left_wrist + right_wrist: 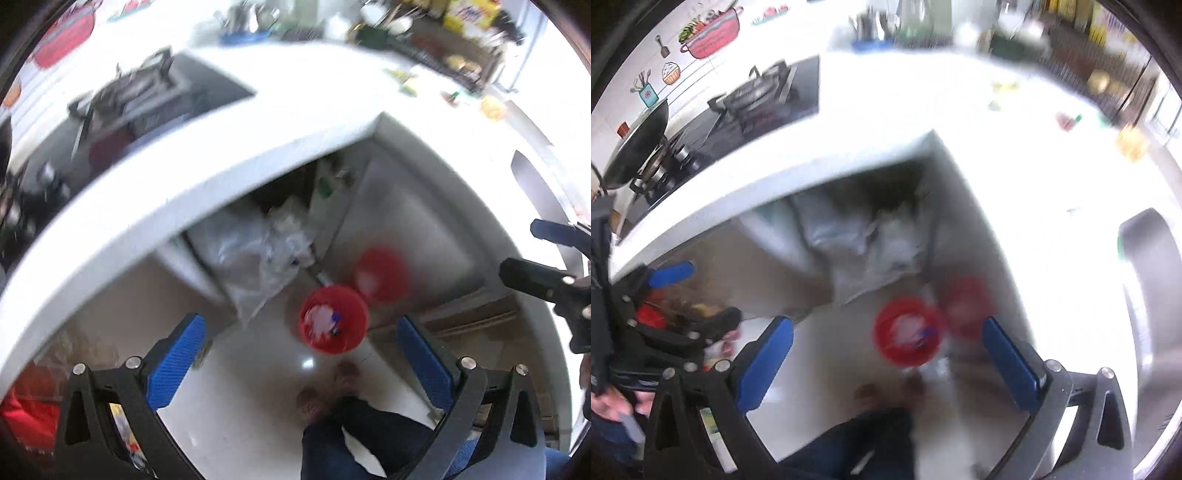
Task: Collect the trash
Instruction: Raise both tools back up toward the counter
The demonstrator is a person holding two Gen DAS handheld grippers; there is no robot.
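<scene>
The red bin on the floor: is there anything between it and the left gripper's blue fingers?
No. In the left wrist view the red bin shows between the open left gripper fingers with only bare shiny floor before it.

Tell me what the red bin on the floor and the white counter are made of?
The red bin looks like plastic: one bright, even colour and a thin round rim, with pale scraps inside. The white counter looks like smooth stone or a man-made slab, glossy and glaring in the light with a thick edge. The blur keeps me from being sure.
</scene>
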